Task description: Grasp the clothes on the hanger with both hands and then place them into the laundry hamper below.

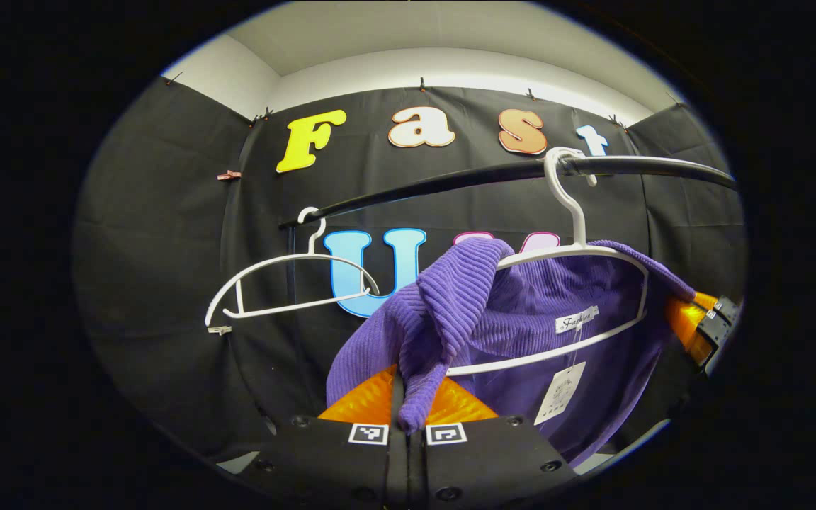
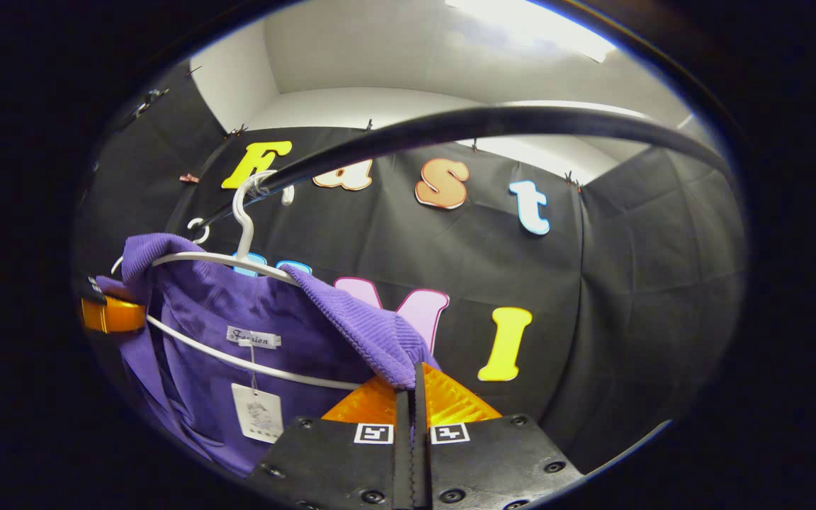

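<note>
Now both grippers, left [image 1: 408, 418] and right [image 2: 414, 404], are clamped on sweater [image 1: 535, 312] shoulders, frame centre, on hanger [image 1: 578, 248]. Grasp step; next, lift it off, lower to hamper.

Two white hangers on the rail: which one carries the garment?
The white hanger nearer the left hand-held gripper carries the purple sweater. The other hanger, farther along the black rail, hangs bare.

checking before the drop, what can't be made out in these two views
- Laundry hamper: below both views' lower edge, so its position is unknown.
- Purple ribbed knit garment: lower hem cut off by the left gripper body in the left gripper view.
- White paper hang tag: print too small in the right gripper view.
- Right gripper: pinched cloth edge hidden between its shut fingers.
</note>
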Motion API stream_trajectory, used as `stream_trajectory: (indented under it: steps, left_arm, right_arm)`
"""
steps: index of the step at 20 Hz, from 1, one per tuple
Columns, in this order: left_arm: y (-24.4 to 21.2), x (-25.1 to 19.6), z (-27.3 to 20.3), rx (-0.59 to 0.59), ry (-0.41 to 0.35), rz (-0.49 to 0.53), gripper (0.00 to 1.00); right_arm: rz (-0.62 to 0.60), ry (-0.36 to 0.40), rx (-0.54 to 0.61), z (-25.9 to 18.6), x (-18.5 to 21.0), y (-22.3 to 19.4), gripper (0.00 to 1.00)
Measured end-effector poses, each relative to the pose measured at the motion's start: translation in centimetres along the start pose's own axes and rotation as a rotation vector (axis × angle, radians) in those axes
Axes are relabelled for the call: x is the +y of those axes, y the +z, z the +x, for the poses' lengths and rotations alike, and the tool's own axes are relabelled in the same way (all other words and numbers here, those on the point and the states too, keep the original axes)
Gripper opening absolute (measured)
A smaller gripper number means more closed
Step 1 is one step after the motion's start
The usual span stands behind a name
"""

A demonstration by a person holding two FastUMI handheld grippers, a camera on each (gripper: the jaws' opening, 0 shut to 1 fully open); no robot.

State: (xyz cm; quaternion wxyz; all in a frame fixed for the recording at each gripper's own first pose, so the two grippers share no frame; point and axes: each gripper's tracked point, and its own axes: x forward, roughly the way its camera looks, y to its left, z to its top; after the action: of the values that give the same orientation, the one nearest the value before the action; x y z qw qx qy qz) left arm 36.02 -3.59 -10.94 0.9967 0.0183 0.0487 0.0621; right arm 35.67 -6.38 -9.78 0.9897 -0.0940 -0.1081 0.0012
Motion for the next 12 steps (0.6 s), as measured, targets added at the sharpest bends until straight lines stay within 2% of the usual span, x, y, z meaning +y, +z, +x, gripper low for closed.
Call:
stream_trajectory:
  steps: [2, 6, 12]
  left_arm:
    - [1.0, -0.1, -0.3, -0.006, -0.019, 0.012, 0.05]
    - [4.1, 0.7, -0.4, -0.039, -0.027, 0.043, 0.03]
    - [7.5, 2.5, 0.3, -0.088, 0.016, 0.062, 0.03]
  right_arm:
    - [-0.045, -0.04, -0.047, 0.5, -2.1, 1.7, 0.04]
    - [-0.019, -0.086, -0.07, 1.6, -3.4, 2.5, 0.04]
    - [-0.057, -0.172, -0.156, 3.3, -6.3, 3.9, 0.04]
